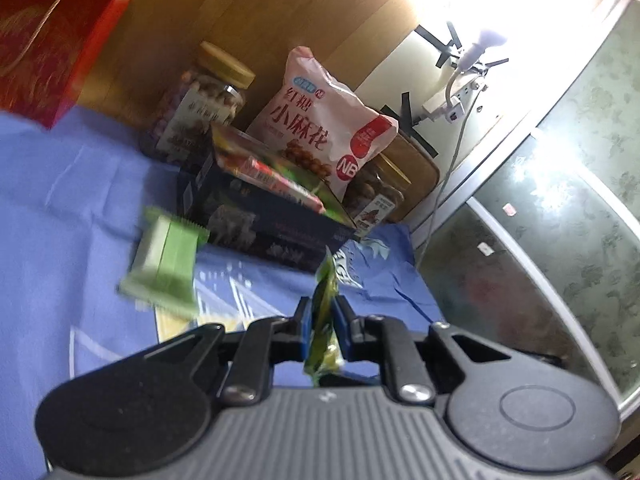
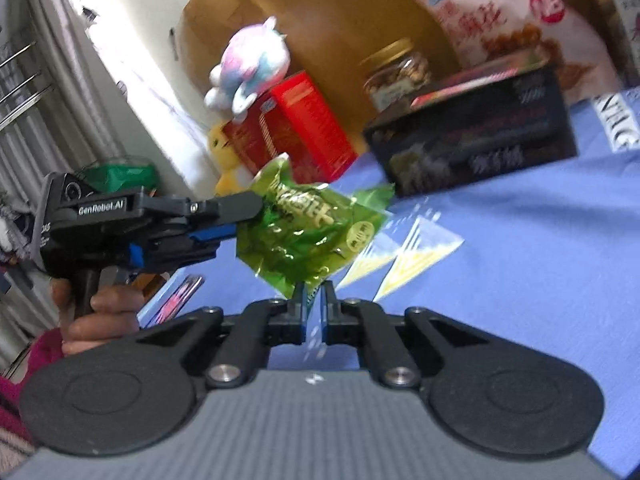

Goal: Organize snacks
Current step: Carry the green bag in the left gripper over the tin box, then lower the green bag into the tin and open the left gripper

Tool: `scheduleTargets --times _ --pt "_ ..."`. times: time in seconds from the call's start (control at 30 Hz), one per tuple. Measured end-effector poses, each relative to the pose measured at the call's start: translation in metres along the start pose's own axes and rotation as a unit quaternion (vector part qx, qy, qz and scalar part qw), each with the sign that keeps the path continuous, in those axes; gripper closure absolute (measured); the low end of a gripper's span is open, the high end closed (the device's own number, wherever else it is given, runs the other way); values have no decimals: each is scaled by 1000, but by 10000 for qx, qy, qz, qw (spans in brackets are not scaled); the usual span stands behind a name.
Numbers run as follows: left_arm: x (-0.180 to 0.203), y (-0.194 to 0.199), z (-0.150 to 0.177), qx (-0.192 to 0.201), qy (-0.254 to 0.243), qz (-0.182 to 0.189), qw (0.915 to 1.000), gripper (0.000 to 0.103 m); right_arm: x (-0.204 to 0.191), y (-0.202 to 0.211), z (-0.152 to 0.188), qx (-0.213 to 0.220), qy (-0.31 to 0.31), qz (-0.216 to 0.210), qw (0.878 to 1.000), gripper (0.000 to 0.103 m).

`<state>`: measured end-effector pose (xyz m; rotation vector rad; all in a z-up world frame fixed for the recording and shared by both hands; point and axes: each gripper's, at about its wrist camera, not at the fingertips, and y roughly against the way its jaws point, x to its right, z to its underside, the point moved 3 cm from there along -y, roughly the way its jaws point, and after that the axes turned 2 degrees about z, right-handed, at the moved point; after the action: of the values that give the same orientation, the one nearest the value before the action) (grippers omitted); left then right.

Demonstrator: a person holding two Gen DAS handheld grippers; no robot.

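My left gripper is shut on a green clear-wrapped snack packet, held edge-on above the blue cloth. The right wrist view shows that packet flat-on, with the left gripper clamping its left edge. My right gripper is shut on the packet's bottom edge. A dark open box holding red and green packets stands beyond; it also shows in the right wrist view. A light green wafer pack lies on the cloth left of the box.
A pink snack bag and two nut jars stand behind the box. A red box is at the far left, and a red carton with a plush toy on it sits in the right wrist view. The blue tablecloth ends at the right by a glass cabinet.
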<state>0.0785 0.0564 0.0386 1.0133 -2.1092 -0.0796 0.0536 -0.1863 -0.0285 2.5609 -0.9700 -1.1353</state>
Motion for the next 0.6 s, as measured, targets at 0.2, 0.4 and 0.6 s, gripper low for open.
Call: scheduleTargets --times 0.2,0.4,0.6 --pt "23 -41 -51 105 -782 -122 9968 90 8 -7 -55 559 346 763 9949 96" --pt "14 -102 -94 192 -1018 -484 9934 90 40 -40 -111 640 649 1467 9850 96" --pt "-9 -142 -105 75 -1084 -1009 9889 87 64 -65 -124 464 986 1949 9748 95"
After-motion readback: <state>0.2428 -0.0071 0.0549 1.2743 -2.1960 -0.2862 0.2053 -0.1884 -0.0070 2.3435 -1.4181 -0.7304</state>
